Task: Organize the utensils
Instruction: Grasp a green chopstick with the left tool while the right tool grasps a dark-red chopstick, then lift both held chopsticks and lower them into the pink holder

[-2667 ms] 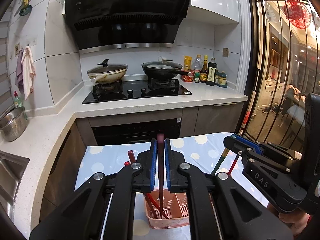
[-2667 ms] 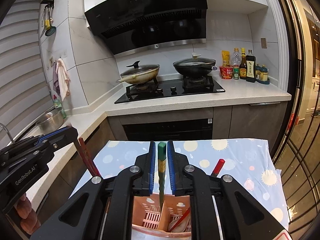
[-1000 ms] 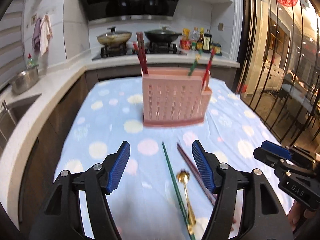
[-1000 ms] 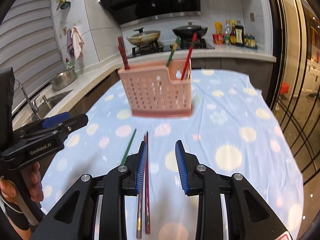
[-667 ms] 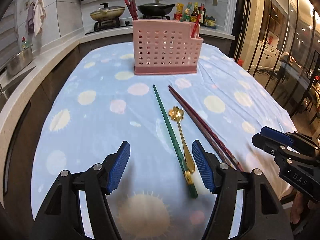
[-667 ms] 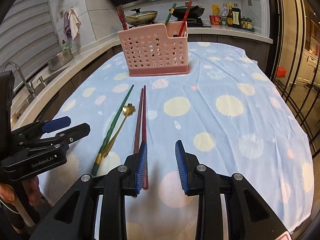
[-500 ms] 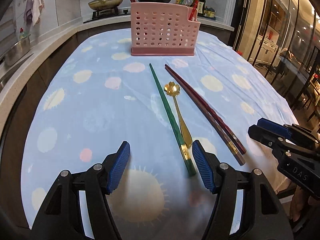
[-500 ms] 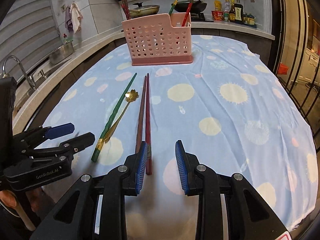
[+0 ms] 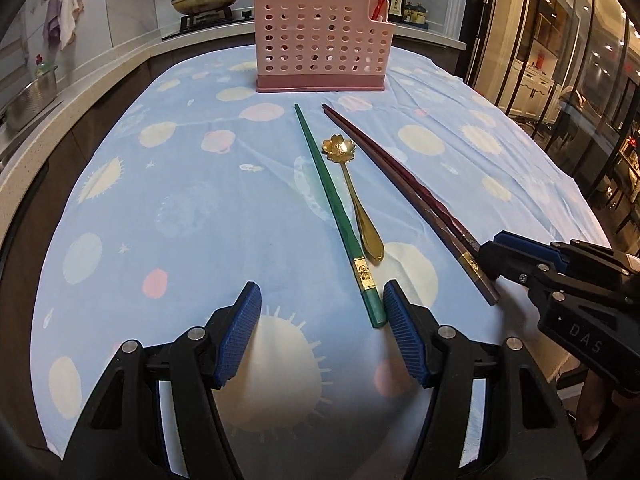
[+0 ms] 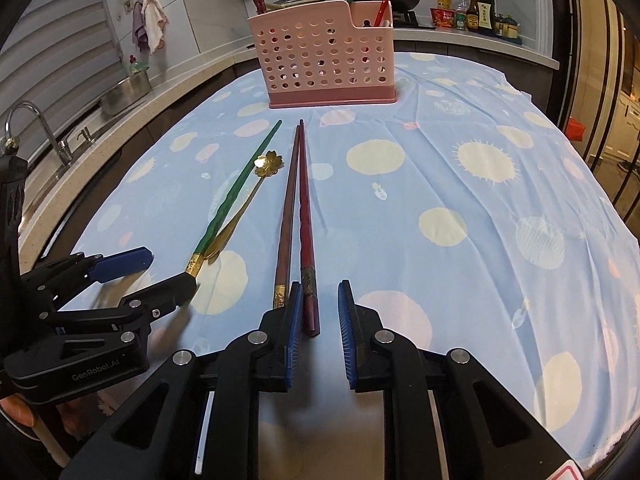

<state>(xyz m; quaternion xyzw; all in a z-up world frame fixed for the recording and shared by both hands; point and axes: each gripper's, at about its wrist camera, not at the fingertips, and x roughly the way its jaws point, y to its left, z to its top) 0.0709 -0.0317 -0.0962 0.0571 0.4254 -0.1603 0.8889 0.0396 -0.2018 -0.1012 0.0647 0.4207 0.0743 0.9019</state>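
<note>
On the far left, past the table's edge at nine o'clock, a steel bowl (image 10: 125, 89) sits on the kitchen worktop near a tap (image 10: 38, 130). The left tongs (image 9: 320, 334) hang low over the blue spotted tablecloth (image 9: 192, 200) with their blue pads spread wide and nothing pinched; the butt of the green chopstick (image 9: 338, 216) lies just inside the right-hand pad (image 9: 402, 334), not visibly pressed. That chopstick runs from six o'clock up toward twelve, its tip aimed at the pink utensil basket (image 9: 322, 56), which stands upright at the far end of the table at twelve o'clock with chopsticks already standing in its compartments. Just right of the green chopstick lies a gold spoon (image 9: 354, 196) with a flower-shaped bowl, its handle touching or nearly touching the chopstick near the gold band. Further right, at about two o'clock, a brown chopstick (image 10: 286, 208) and a dark red chopstick (image 10: 306, 220) lie side by side, close together along their length. The right tongs (image 10: 318, 330) sit over their butt ends, jaws closing: the dark red chopstick's end lies in the gap, close against the left pad (image 10: 295, 332), clear of the right one, while the brown one's end passes outside that left pad. On the far right, bottles (image 10: 476, 14) stand on the worktop at one o'clock.
</note>
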